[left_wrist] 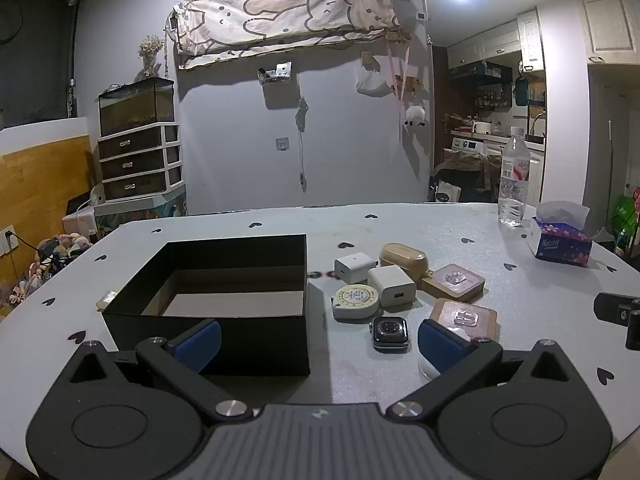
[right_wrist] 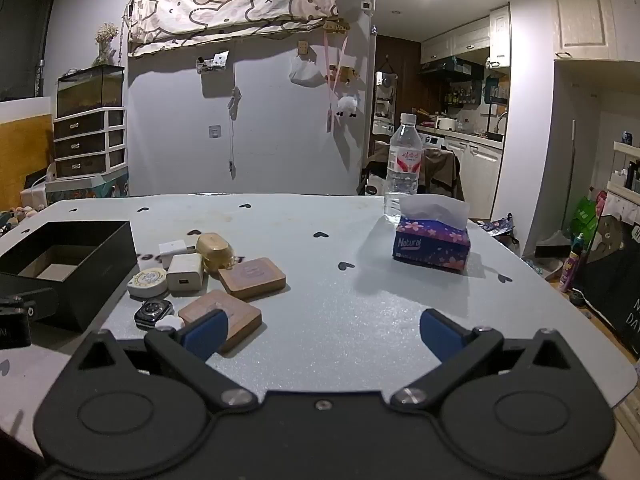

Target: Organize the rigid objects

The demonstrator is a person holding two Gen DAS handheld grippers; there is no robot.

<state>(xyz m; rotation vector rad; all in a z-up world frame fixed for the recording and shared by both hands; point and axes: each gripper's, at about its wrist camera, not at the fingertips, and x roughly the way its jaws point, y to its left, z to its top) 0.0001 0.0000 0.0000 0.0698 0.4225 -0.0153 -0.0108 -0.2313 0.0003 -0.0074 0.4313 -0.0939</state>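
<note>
Here, you held both grippers low over the surface [left_wrist: 400,224] with nothing in either one. The left gripper [left_wrist: 318,340] had its blue fingers [left_wrist: 200,344] spread wide and released, one in front of the black box's near wall, the other just short of the watch. The right gripper [right_wrist: 322,334] was spread just as wide and empty; its one finger [right_wrist: 206,334] overlapped the near wooden block in that view, the other stood over bare surface.

The black box [left_wrist: 224,320] is the landmark. It sat open, and only its pale floor showed inside. All the small rigid things lay in a loose cluster just to the right of the box. Nearest the box was the round cream tape measure [left_wrist: 356,300]. Beyond it lay a white charger [left_wrist: 354,267] and beside that a second white charger [left_wrist: 394,290], with the tan earbud case [left_wrist: 404,256] farther back. Right of these lay two wooden blocks with clear hooks, one farther [left_wrist: 456,282] and one nearer [left_wrist: 464,318]. The watch [left_wrist: 390,332] lay face down, on your side of the tape measure. A small white round thing [right_wrist: 170,323] sat just beside the watch, partly hidden.

Well right of the box and farther back stood a water bottle [right_wrist: 404,164] and a tissue pack [right_wrist: 432,242].
</note>
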